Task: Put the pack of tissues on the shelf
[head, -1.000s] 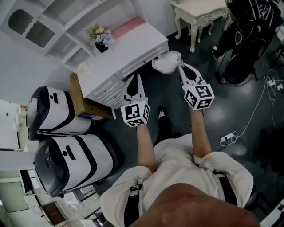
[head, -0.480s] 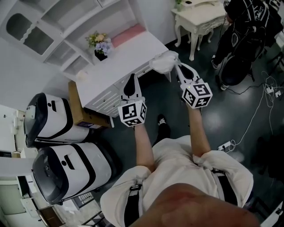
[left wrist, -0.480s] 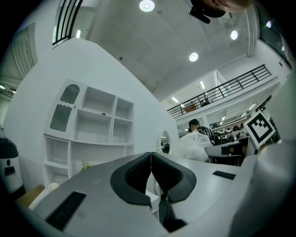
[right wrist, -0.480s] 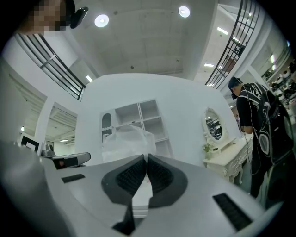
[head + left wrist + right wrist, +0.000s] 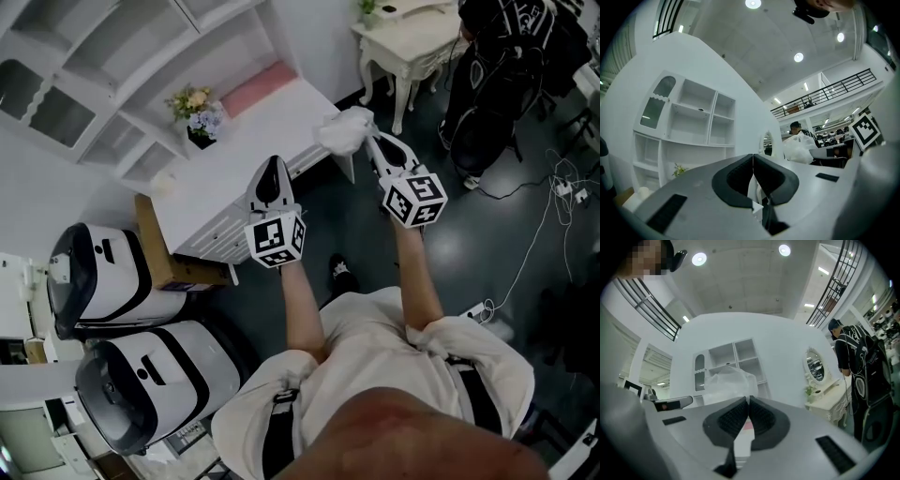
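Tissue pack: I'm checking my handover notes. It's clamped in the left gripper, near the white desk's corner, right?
No. The right gripper, not the left gripper, clamps the tissue pack, as the head view shows. It is near the white desk's corner.

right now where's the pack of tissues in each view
Head view: pack of tissues upper middle, pinched at the right gripper's tips, by the desk corner.
Left gripper view: pack of tissues right of centre, in the background.
Right gripper view: pack of tissues centre, just above the shut jaws.
Shared landmark: white shelf unit.
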